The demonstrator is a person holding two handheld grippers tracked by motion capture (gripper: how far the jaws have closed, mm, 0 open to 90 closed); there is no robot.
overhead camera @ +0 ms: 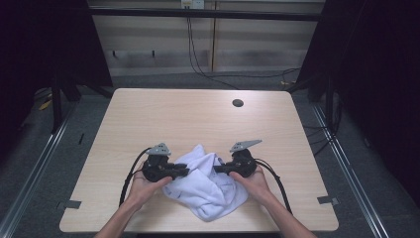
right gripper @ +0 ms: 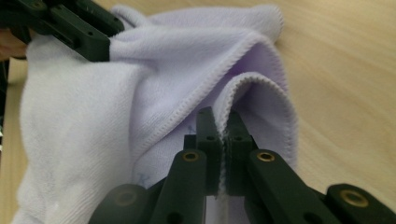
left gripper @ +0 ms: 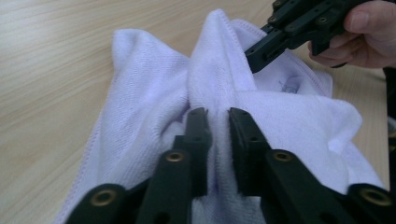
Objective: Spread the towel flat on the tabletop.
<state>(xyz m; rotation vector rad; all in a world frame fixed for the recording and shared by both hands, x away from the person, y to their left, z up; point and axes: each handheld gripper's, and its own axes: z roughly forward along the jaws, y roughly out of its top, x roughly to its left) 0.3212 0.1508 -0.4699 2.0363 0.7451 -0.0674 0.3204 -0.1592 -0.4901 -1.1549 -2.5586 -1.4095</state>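
Hands from the table's near edge, we are pinching a crumpled white towel (overhead camera: 208, 183) from both sides with the left gripper (overhead camera: 184, 172) and right gripper (overhead camera: 218, 169). Left gripper view: our jaws are clamping a raised fold. Right gripper view: our jaws are squeezing its stitched hem.

We see a light wooden table (overhead camera: 148, 119) with rounded corners, and near its far edge a small round dark hole (overhead camera: 237, 103) right of the middle. Strips of grey tape (overhead camera: 72, 204) sit at its two near corners. Around the table lies grey carpet (overhead camera: 44, 198), with metal rails (overhead camera: 34, 166) running along both sides. Beyond the far edge stands a pale panelled wall (overhead camera: 163, 44), and black cables (overhead camera: 198, 64) hang down it and trail across the floor. Dark curtains (overhead camera: 381, 74) close off both sides.
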